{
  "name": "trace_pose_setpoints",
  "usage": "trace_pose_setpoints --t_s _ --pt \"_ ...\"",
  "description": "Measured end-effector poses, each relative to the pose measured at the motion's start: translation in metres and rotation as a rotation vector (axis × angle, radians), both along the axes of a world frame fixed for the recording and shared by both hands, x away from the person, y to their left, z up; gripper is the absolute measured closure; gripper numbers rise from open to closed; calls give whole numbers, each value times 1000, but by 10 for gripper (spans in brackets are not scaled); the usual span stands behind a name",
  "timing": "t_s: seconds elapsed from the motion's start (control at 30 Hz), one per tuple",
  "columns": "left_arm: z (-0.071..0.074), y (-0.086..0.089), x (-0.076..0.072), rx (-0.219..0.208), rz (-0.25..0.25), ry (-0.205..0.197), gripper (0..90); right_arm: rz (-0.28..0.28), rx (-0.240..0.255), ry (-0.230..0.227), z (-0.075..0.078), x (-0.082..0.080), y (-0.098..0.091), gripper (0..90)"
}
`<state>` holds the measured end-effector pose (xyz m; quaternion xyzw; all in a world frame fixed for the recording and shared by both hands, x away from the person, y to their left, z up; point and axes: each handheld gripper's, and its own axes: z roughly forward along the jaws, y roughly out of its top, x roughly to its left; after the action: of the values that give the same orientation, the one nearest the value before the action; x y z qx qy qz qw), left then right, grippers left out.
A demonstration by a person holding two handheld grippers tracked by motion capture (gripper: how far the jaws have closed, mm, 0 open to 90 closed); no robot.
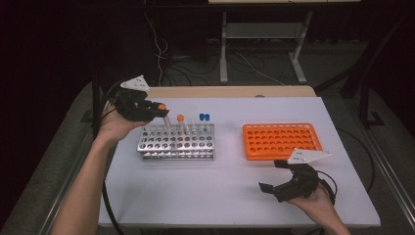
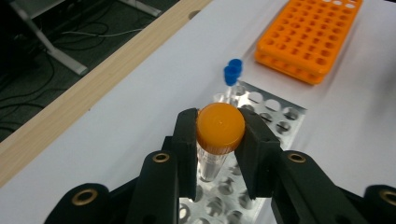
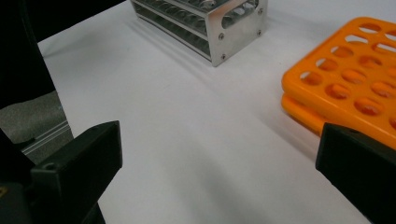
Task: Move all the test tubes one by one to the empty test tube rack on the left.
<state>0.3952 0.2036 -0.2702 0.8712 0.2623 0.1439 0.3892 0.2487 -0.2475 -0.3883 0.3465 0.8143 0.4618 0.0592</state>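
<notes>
High view: my left gripper (image 1: 155, 108) is clamping the orange-capped tube (image 1: 162, 107) above the metal rack (image 1: 177, 143), my right gripper (image 1: 279, 176) is hanging open near the orange rack (image 1: 281, 140) | left gripper view: jaws are squeezing the tube cap | right gripper view: jaws are standing wide over the white table (image 3: 187, 116).

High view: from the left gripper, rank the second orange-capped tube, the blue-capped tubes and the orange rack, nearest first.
Measured from the left gripper, shut on an orange-capped tube:
1. Second orange-capped tube, just to its right in the metal rack.
2. Blue-capped tubes, farther right in the same rack.
3. Orange rack, across the table on the right.
</notes>
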Motion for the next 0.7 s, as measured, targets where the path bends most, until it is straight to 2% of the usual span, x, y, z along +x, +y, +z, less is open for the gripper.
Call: trace_pose_setpoints --t_s 0.17,0.27,0.43,0.7 --pt "-7 -2 11 7 19 -1 687 -27 4 5 -4 -9 -10 1" --pt "-12 -3 17 -5 29 5 687 -38 15 7 -8 -14 -15 2" --pt "-20 -5 26 -5 40 18 687 -57 7 10 -13 -23 -21 2" --pt "-36 -8 31 -3 40 52 687 -78 13 12 -17 -28 -29 1"
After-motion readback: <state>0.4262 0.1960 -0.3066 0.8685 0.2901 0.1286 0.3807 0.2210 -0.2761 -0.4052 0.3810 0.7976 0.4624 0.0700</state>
